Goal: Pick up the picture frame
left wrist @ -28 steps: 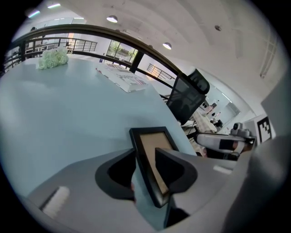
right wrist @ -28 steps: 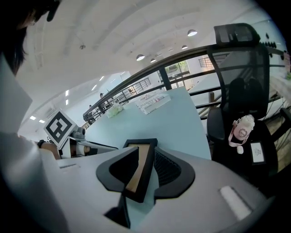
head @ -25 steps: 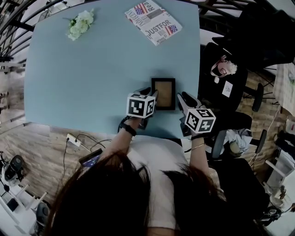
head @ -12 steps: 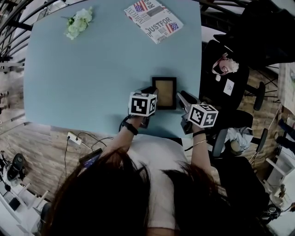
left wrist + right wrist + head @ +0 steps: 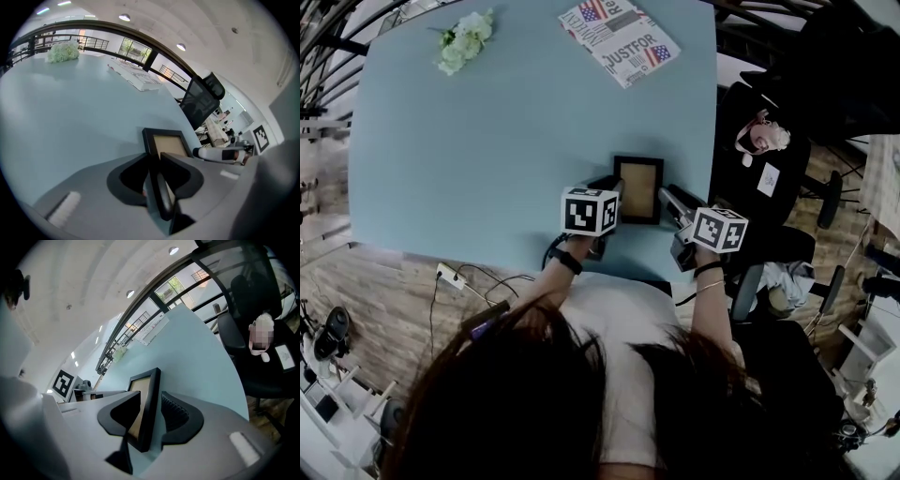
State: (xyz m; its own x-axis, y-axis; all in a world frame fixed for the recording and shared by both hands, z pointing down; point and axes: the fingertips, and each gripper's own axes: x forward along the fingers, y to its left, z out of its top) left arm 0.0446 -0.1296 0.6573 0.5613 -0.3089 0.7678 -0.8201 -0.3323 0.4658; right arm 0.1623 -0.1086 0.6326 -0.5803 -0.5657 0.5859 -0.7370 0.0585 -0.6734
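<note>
The right gripper [image 5: 669, 199] has rolled on its wrist since the earlier frames and its marker cube now sits a little further toward the table's right edge. Its jaws have just been opening. The left gripper [image 5: 607, 191] has kept its place, and so has the picture frame [image 5: 638, 187].

- Frame: lies close to the near edge of the blue table [image 5: 487, 141], toward the near right corner, between the two grippers. From the head view it looks flat. We cannot tell whether any side is off the surface.
- Left gripper: jaws drawn in on the frame's left border, which runs edge-on between them in the left gripper view. We read this as a pinch.
- Right gripper: the frame's right border stands between its jaws, but a sliver of table shows between the border and the ridged pad. Its jaws are apart and are not gripping.
- Elsewhere: flowers [image 5: 466, 42] at the far left corner and a magazine [image 5: 619, 39] at the far edge (both well clear of the work).

Risks, as we judge them:
- A lift now hangs the frame from one border only. It could swing down on the free side and twist out of the left pinch.
- The frame sits near the table's edge, so a slip or a nudge from the loosened right jaws could send it over.
- If the right jaws close off-square, they could skid on the border instead of seating.
</note>
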